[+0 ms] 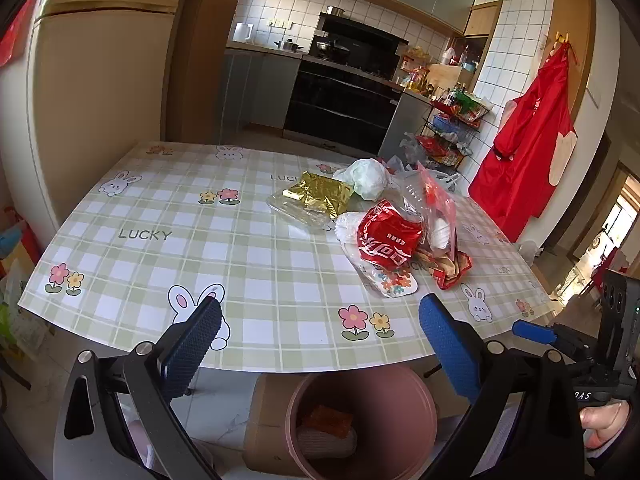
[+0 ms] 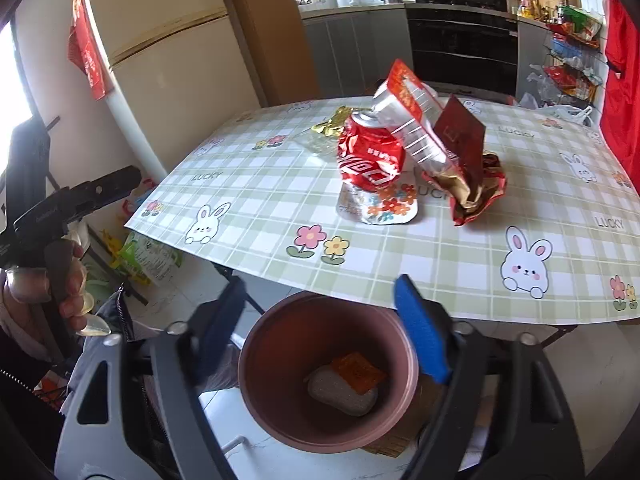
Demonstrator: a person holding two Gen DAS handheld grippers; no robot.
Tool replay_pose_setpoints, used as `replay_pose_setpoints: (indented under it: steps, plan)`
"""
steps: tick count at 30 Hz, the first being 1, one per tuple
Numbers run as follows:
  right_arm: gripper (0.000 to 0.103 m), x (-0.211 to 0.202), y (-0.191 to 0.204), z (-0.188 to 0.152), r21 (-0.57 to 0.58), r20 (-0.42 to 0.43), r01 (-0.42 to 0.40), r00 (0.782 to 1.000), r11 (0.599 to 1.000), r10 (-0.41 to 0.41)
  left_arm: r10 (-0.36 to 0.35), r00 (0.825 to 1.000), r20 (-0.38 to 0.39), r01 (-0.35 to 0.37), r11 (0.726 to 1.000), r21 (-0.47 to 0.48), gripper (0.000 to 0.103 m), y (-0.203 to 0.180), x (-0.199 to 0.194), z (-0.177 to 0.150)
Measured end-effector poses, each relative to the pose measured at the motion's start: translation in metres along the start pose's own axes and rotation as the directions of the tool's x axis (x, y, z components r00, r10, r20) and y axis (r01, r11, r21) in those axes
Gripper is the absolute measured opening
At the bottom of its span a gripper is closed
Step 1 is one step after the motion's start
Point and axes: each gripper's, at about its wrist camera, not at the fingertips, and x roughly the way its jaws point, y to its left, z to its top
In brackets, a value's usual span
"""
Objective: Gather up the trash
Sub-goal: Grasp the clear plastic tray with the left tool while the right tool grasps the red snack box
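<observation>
Both grippers hung wide apart and empty — left gripper (image 1: 320, 344), right gripper (image 2: 320, 332) — over the pink bin (image 2: 280, 412) below the worktop (image 1: 260, 264) edge. Up top, the crushed red can (image 1: 386, 242) lay among wrappers (image 2: 472, 192).

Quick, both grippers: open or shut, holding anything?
Left gripper: open, holding nothing, above the bin.
Right gripper: open, holding nothing, also over the bin.
</observation>
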Motion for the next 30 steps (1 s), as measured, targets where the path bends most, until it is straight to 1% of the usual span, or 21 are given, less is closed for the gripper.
replay_pose_setpoints:
  steps: [4,7,8,13,16,20,22,25,27,29,30]
  plan:
    - [0.086,0.000,-0.008,0.002,0.033,0.005,0.013,1.000,0.999,-0.013,-0.004,1.000,-0.004,0.004,1.000,-0.004,0.097,-0.001,0.003,-0.001]
    - [0.094,0.001,-0.014,0.004,0.050,0.007,0.025,1.000,0.998,-0.026,-0.010,1.000,-0.010,0.010,1.000,-0.009,0.097,0.000,0.005,-0.002]
    - [0.098,0.001,-0.016,0.005,0.057,0.007,0.029,1.000,0.998,-0.029,-0.014,1.000,-0.015,0.014,1.000,-0.013,0.097,0.000,0.007,-0.002]
    - [0.097,0.000,-0.034,0.011,0.113,0.016,0.047,0.999,0.992,-0.049,-0.086,0.995,-0.059,0.082,0.995,-0.061,0.097,-0.008,0.021,-0.003]
    - [0.097,-0.002,-0.045,0.017,0.124,0.027,0.073,0.997,0.990,-0.077,-0.130,0.989,-0.073,0.124,0.988,-0.087,0.097,-0.020,0.033,0.005]
    - [0.097,-0.004,-0.064,0.029,0.141,0.034,0.103,0.994,0.985,-0.108,-0.168,0.981,-0.101,0.159,0.983,-0.094,0.097,-0.041,0.060,0.033]
    - [0.097,-0.006,-0.077,0.034,0.159,0.041,0.108,0.992,0.981,-0.116,-0.202,0.973,-0.110,0.187,0.974,-0.128,0.097,-0.050,0.079,0.056]
    - [0.097,-0.007,-0.095,0.039,0.183,0.061,0.105,0.991,0.977,-0.118,-0.259,0.957,-0.133,0.229,0.952,-0.202,0.097,-0.063,0.113,0.090]
    - [0.097,-0.007,-0.108,0.042,0.198,0.069,0.108,0.990,0.974,-0.123,-0.292,0.940,-0.173,0.248,0.939,-0.240,0.097,-0.077,0.146,0.114]
    - [0.097,-0.005,-0.123,0.044,0.220,0.073,0.109,0.989,0.969,-0.128,-0.306,0.927,-0.215,0.251,0.935,-0.249,0.097,-0.092,0.177,0.132]
    - [0.097,-0.004,-0.129,0.045,0.231,0.073,0.111,0.989,0.967,-0.131,-0.303,0.924,-0.235,0.245,0.938,-0.245,0.097,-0.100,0.191,0.140]
